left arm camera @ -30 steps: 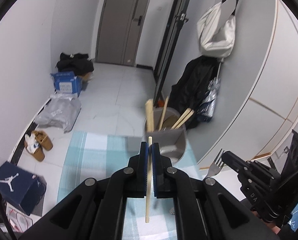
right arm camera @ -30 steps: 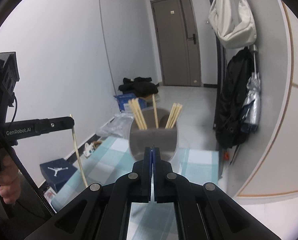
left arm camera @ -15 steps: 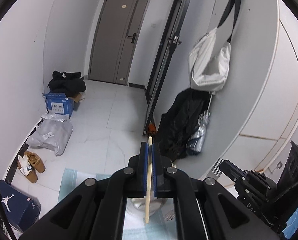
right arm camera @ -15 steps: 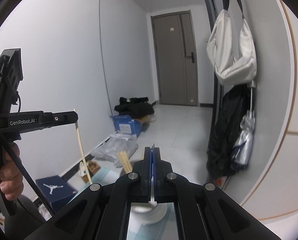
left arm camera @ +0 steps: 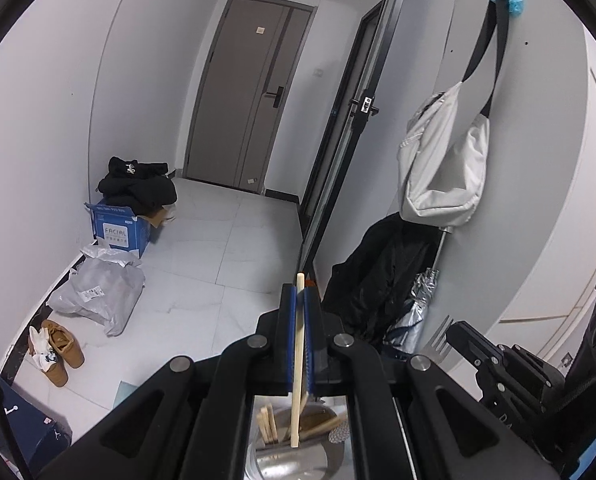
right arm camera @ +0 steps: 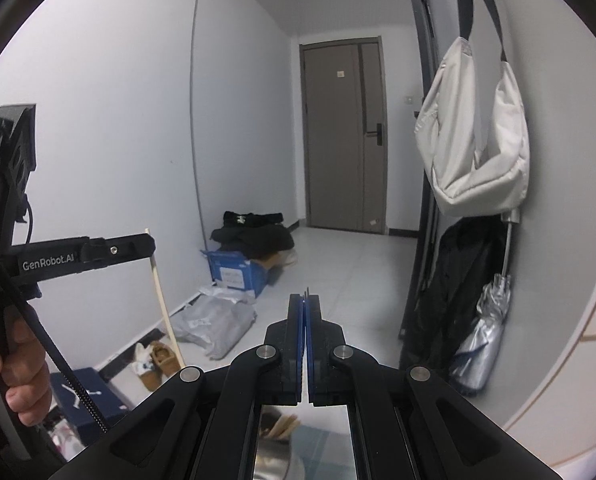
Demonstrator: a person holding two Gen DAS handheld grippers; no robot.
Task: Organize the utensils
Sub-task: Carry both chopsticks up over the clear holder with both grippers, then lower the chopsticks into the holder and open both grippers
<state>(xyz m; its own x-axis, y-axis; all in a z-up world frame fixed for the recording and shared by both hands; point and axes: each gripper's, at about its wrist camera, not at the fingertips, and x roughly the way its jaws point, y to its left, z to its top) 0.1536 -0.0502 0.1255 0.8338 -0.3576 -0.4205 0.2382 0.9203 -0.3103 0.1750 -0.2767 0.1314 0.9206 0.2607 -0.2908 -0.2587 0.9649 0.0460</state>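
My left gripper is shut on a pale wooden chopstick that stands nearly upright between its pads. The chopstick's lower end hangs over a steel utensil cup, which holds several more chopsticks. My right gripper is shut on a metal fork, with only the tine tips poking above its pads. In the left wrist view the fork sticks up from the right gripper. In the right wrist view the left gripper holds the chopstick, and the cup shows low between my fingers.
A hand grips the left tool's handle. On the floor lie a blue box, a grey parcel bag, brown shoes and a shoe box. A white bag, black coat and umbrella hang right.
Both grippers have risen with the chopstick and the fork still held. The cup has slid from mid-view to the bottom edge, and the door and walls now fill both views.
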